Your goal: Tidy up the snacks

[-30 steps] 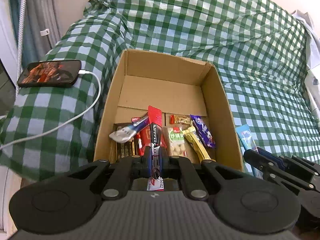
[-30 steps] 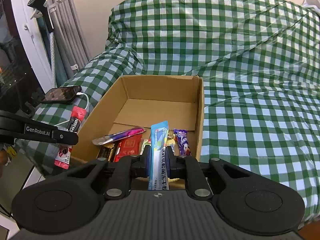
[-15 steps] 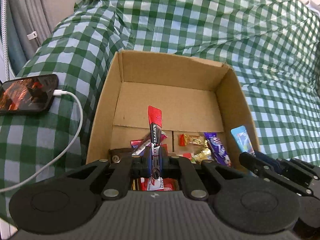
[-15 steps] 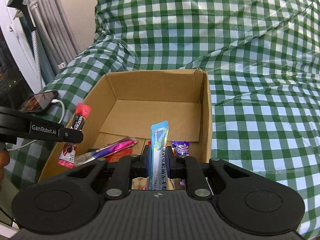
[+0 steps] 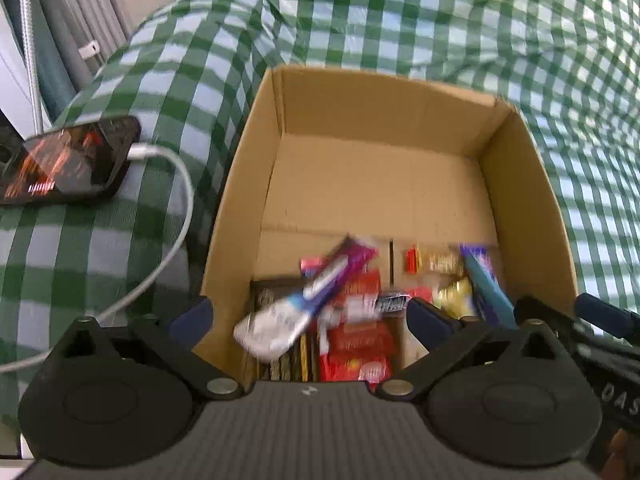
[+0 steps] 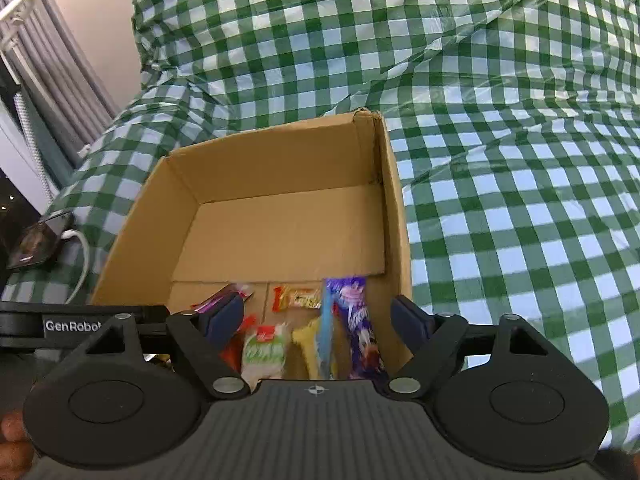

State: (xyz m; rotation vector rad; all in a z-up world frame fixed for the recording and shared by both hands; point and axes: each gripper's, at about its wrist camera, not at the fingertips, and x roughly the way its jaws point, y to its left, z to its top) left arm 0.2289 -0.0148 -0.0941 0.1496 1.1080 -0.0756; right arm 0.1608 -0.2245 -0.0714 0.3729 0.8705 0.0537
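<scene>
Both the left gripper [image 5: 308,312] and right gripper [image 6: 318,320] are opening wide, pads clear, over blurred snacks [image 5: 352,312] in the box [image 5: 380,112], its near wall hidden.

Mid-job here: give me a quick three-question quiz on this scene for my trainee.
1. True or false: the phone lies inside the cardboard box.
2. Where in the box do the snacks lie? A: at the far end. B: at the end nearest the cameras. C: spread over the whole floor.
3. Fill in: the cloth under the box is checked green and ____.

Key
1. False: it lies on the cloth outside the box, with a white cable plugged in.
2. B: the far half of the floor is bare.
3. white
</scene>
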